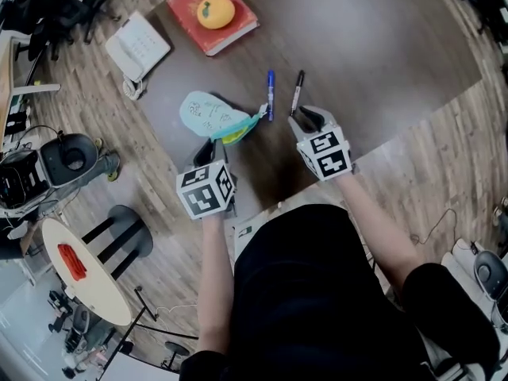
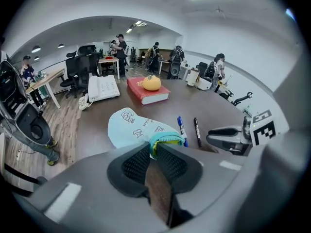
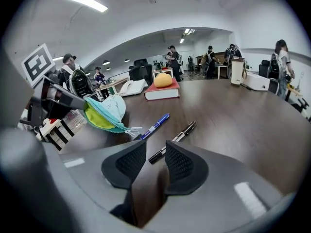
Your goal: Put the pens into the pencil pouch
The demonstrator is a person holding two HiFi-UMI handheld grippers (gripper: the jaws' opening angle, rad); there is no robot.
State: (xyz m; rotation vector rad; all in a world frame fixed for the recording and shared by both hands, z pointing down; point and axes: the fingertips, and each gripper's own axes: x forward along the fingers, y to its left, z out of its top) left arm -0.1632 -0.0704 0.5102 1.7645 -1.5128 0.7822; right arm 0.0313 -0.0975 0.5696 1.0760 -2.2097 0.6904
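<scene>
Pencil pouch (image 1: 210, 116) lies on the counter (image 1: 381, 46), its mouth edge pinched by the left tool (image 1: 213, 149). Right of the pouch lie the blue pen (image 1: 271, 95) and the black pen (image 1: 297, 92), lengthwise away from the person. The right tool (image 1: 305, 119), jaws spread, is just short of the black pen's near end.

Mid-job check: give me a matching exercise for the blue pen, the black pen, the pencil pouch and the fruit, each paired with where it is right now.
Things:
1. blue pen
2. black pen
3. pencil pouch
4. orange fruit

Places:
A. on the red book
B. rim pinched in the left hand-held gripper
C. on the table, its near end just ahead of the open right hand-held gripper
D. on the table, between the pencil pouch and the black pen

Pairs: 1-D, 2-C, 3-B, 4-A
</scene>
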